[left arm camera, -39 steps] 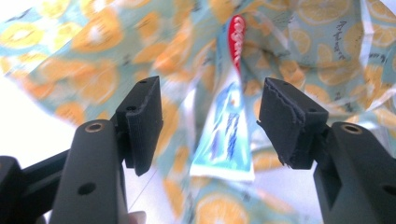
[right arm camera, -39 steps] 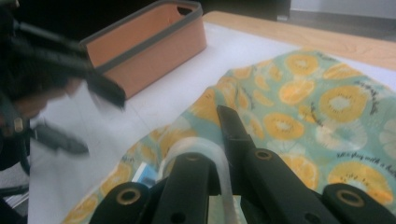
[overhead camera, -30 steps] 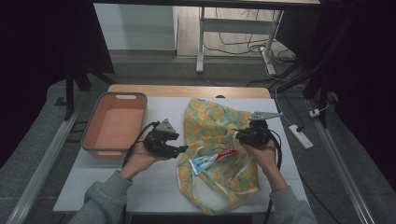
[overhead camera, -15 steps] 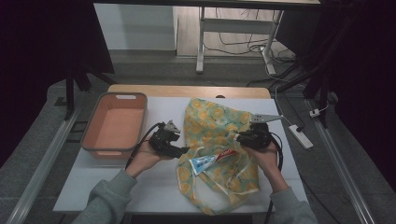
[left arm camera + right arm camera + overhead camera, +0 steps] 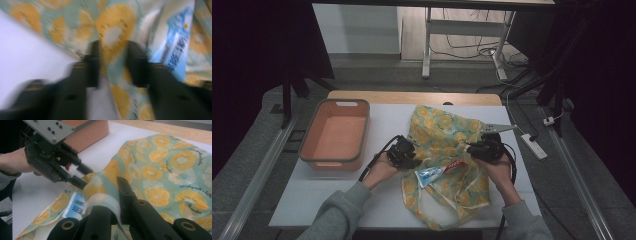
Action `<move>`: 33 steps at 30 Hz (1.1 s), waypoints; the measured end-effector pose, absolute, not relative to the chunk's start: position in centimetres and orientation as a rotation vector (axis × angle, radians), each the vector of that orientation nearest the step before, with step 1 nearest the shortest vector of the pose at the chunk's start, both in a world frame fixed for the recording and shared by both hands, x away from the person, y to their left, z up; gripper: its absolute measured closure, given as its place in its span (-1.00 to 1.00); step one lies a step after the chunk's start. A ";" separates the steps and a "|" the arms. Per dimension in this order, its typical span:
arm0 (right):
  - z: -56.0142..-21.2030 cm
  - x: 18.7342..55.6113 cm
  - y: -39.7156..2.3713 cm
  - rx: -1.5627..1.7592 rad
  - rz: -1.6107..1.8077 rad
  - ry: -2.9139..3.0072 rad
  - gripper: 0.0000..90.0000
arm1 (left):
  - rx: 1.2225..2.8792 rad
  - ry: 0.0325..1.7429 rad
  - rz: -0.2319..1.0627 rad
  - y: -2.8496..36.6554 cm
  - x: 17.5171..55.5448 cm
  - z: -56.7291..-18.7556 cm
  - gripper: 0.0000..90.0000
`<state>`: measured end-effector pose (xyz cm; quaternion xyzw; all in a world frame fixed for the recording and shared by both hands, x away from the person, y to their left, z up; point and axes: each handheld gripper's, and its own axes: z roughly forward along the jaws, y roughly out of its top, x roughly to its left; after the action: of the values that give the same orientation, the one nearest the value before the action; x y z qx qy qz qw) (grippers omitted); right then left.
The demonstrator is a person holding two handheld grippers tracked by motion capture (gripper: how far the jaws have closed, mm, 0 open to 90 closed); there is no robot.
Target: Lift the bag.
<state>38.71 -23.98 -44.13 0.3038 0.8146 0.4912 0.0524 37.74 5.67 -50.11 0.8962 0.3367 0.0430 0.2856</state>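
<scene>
A cloth bag (image 5: 447,132) printed with citrus slices lies on the white table (image 5: 337,192). A blue-and-white toothpaste tube (image 5: 439,172) rests at its near opening, also seen as a tube (image 5: 76,206). My right gripper (image 5: 468,148) is shut on a pale strap of the bag (image 5: 102,200), lifting that edge. My left gripper (image 5: 413,161) is at the bag's left edge. Its jaws have just been closing, with a fold of the bag (image 5: 112,30) between the fingers (image 5: 93,62); a gap still shows. The right gripper view shows that left gripper (image 5: 81,176) straddling the cloth edge.
An orange bin (image 5: 362,131) stands empty at the left of the table, close behind my left hand. A white power strip (image 5: 532,146) lies on the floor to the right. Bare table lies in front of the bin.
My left hand has moved right and down to the bag's edge, and its jaws stand narrower around the cloth. The right hand has kept still with the strap.
</scene>
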 end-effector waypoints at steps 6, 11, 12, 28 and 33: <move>-43.0 37.4 -24.3 1.016 1.413 2.420 -0.43 | 2.380 0.859 0.033 6.8 36.8 -49.5 0.98; -40.2 32.1 -25.4 0.973 1.358 2.385 -0.71 | 2.316 0.819 0.003 8.4 35.5 -48.0 0.98; -40.3 31.0 -25.5 0.993 1.316 2.397 -0.72 | 2.307 0.815 0.005 8.7 35.3 -47.8 0.98; -50.6 26.1 -24.6 1.110 1.047 2.612 0.86 | 2.163 0.720 -0.078 12.0 31.3 -45.2 0.98; -46.0 25.7 -25.0 0.971 1.160 2.558 0.99 | 2.067 0.699 -0.092 14.5 30.2 -43.4 0.99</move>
<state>25.70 -24.99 -45.99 0.3256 0.8576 0.3890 0.0845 30.24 14.46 -43.36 0.8400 0.2839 -0.0372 0.4608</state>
